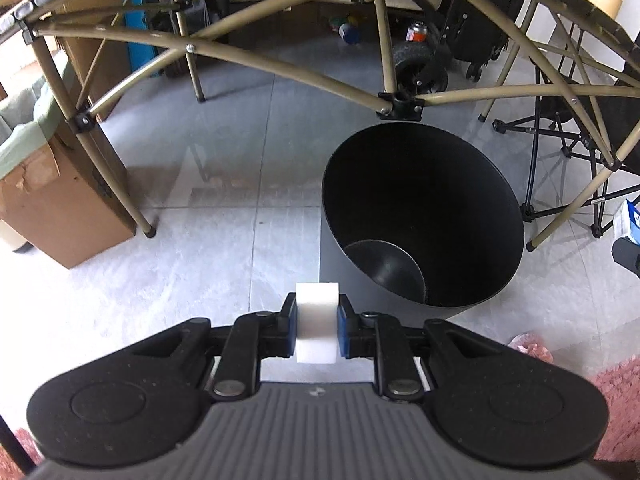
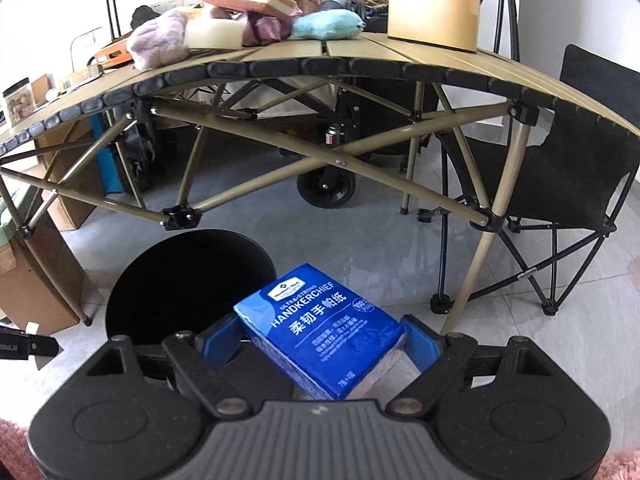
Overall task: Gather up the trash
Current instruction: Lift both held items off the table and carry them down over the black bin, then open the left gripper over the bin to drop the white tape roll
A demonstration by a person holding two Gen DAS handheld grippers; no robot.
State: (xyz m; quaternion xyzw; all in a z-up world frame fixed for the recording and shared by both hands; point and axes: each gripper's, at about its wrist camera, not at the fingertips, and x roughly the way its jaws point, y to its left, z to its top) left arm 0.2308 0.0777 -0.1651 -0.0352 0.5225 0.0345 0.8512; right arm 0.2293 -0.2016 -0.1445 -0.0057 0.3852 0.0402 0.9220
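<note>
We see the left gripper (image 1: pixel 317 326) clamped on a white foam block (image 1: pixel 317 322) near the black bin (image 1: pixel 420 216), the right gripper (image 2: pixel 320 340) spread wide, gripping a blue handkerchief-tissue pack (image 2: pixel 320 328) beside it.

Grey tiled floor (image 1: pixel 168 280) under a folding table (image 2: pixel 360 60) (tan slats)

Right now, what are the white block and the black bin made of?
The white rectangular block looks like foam: matte, uniformly white, soft edges, though it could be rigid plastic. The round black bin looks like smooth plastic or painted metal, with a faint sheen inside.
</note>
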